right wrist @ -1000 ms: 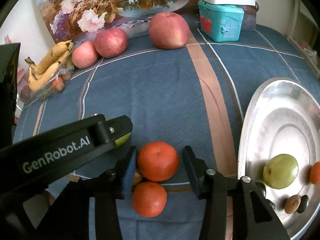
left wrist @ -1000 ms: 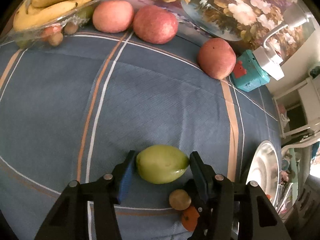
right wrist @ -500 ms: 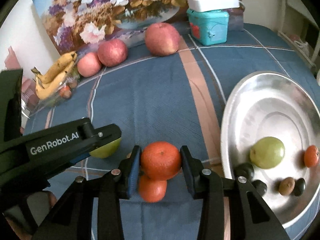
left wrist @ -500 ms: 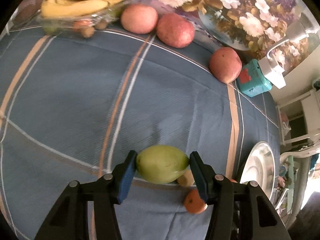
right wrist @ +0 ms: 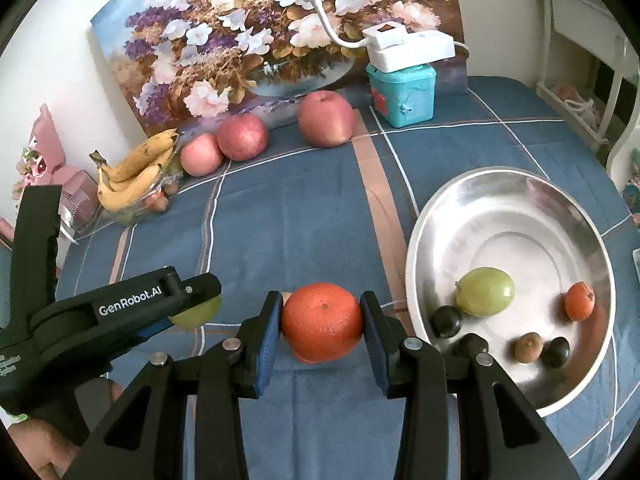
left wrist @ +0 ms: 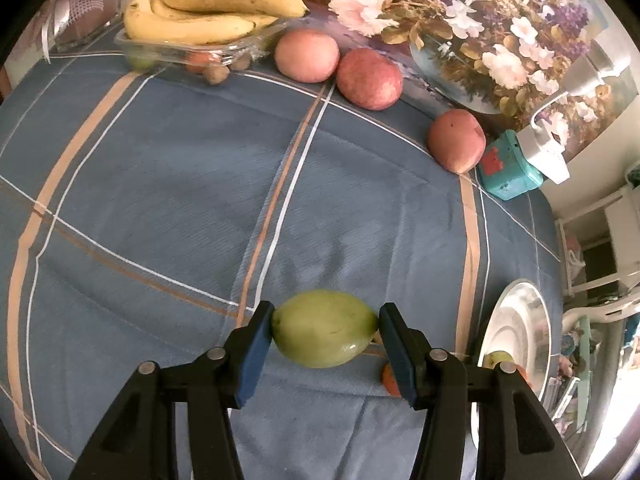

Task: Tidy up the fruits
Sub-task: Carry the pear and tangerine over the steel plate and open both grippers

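My left gripper (left wrist: 325,330) is shut on a green mango (left wrist: 325,327) and holds it above the blue checked cloth. It also shows in the right wrist view (right wrist: 196,312), where the mango (right wrist: 198,313) peeks out from behind its finger. My right gripper (right wrist: 320,322) is shut on an orange (right wrist: 321,321), lifted off the cloth. A second orange (left wrist: 390,380) lies on the cloth below. The steel bowl (right wrist: 508,196) at the right holds a green fruit (right wrist: 485,291), a small orange fruit (right wrist: 579,301) and several small dark and brown fruits.
Three red apples (right wrist: 326,118) stand along the back by the flower painting (right wrist: 256,28). A clear tray with bananas (left wrist: 208,14) sits at the back left. A teal box (right wrist: 402,92) with a white device on top stands at the back right.
Both grippers have risen with their fruit: the left with the mango, the right closed on the orange and lifted it off the cloth, leaving the second orange below.
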The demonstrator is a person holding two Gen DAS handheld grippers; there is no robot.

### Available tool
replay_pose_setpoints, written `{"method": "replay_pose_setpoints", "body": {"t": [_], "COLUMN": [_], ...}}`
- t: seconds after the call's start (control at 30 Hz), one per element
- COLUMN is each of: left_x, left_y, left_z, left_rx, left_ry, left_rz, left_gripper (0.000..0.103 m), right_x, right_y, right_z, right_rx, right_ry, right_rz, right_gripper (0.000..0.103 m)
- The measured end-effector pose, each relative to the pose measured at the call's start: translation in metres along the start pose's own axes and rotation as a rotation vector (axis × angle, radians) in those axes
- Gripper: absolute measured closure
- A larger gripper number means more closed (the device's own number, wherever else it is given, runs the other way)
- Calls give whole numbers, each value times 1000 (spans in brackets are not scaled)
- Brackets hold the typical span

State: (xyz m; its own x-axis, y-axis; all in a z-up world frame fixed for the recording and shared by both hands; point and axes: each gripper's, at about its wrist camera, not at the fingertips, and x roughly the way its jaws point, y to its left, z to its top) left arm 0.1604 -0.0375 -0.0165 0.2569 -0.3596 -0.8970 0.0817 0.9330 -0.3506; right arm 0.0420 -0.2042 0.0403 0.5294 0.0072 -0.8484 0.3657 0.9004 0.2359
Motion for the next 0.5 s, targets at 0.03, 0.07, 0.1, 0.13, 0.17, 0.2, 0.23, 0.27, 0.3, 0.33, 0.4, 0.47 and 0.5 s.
{"method": "replay_pose_setpoints", "body": {"t": [0.03, 0.07, 0.1, 0.13, 0.17, 0.2, 0.23, 0.27, 0.3, 0.33, 0.4, 0.47, 0.5], "left_x": [0, 0, 1, 2, 2, 3, 3, 4, 5, 6, 7, 10, 11], "left_y": [-1, -4, -7, -12, -17, -23, -30, -34, -41, -51, -68, -85, -95], "left_z": [0, -1, -2, -4, -5, -7, -9, -10, -11, -15, -21, -28, -33], "left_rx": [3, 11, 18, 30, 43, 58, 73, 86, 104, 133, 189, 244, 274], "left_ry": [1, 2, 4, 2, 0, -1, -1, -2, -2, -5, -13, -15, -15], "left_rz": [1, 7, 12, 20, 22, 19, 14, 11, 9, 12, 18, 5, -9], "left_gripper": [46, 46, 46, 46, 46, 46, 46, 46, 46, 46, 46, 46, 46], "right_x": [-1, -2, -3, -4, -5, -7, -9, -10, -11, -12, -13, -13, -13], "right_y": [-2, -5, -7, -12, -17, -21, -26, -32, -39, -43, -59, -82, -97], "right_z": [1, 2, 3, 4, 5, 5, 7, 9, 11, 12, 14, 18, 19], "right_rx": [6, 12, 16, 30, 45, 61, 77, 88, 99, 107, 141, 198, 235], "right_ry": [-2, -5, -5, -4, -5, -6, -9, -14, -16, -17, -16, -15, -19], "right_rz": [4, 6, 7, 13, 22, 31, 40, 40, 34, 30, 24, 25, 9], "right_gripper": [62, 62, 62, 62, 62, 62, 62, 62, 62, 62, 62, 62, 62]}}
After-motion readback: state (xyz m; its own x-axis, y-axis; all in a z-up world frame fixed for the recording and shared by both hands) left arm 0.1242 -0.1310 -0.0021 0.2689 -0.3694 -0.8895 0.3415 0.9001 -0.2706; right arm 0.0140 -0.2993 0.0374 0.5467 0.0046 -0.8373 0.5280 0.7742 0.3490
